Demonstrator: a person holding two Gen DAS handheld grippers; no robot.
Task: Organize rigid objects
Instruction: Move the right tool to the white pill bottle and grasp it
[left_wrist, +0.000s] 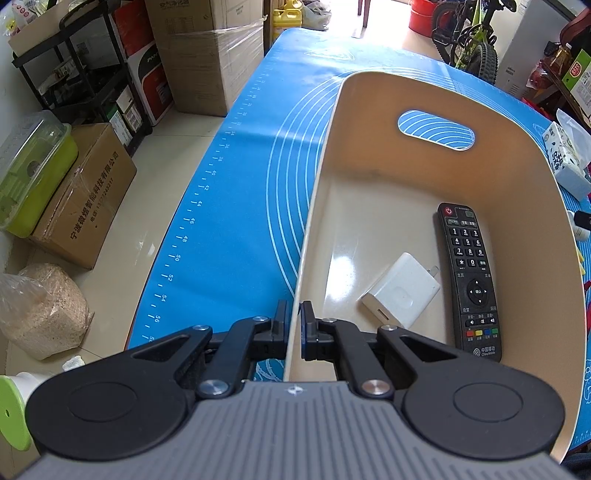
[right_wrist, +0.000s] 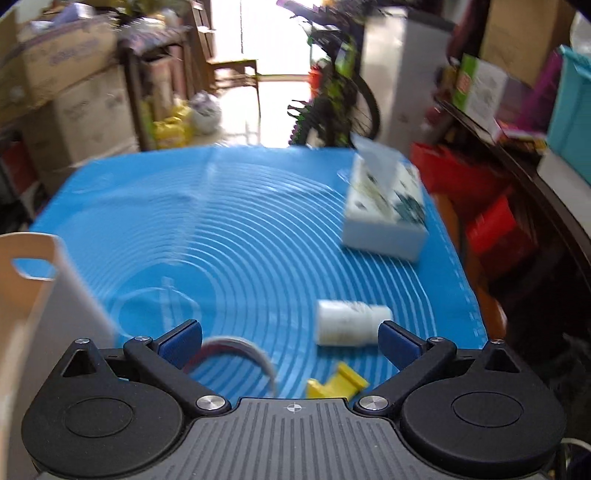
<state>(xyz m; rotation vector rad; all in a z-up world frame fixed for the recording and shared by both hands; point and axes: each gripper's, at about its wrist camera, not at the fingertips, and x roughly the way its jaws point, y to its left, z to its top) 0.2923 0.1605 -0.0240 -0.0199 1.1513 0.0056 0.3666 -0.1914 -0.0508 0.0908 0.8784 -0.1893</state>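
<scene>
The left gripper (left_wrist: 293, 325) is pressed together on the near wall of the cream plastic bin with a cut-out handle (left_wrist: 436, 88), one finger outside and one inside the rim. The bin stands on the blue silicone mat with white concentric rings (left_wrist: 251, 155) that covers the desk, and it already holds a black remote control (left_wrist: 469, 277) and a white power adapter (left_wrist: 400, 291). The right gripper (right_wrist: 290, 341) hangs spread and empty above the mat; its view is motion-blurred. Just ahead of its right finger lies a white cylindrical bottle (right_wrist: 351, 323) on its side, with a yellow plastic clip (right_wrist: 338, 384) and a looped grey cable (right_wrist: 236, 350) closer in. Hazards — the bottle is round and likely to roll if one finger strikes it first, so an off-centre close could push it toward the mat edge. The thin bin wall may flex or slip in the left pinch, tipping the bin and shifting its contents. The cable could snag a finger on descent.
</scene>
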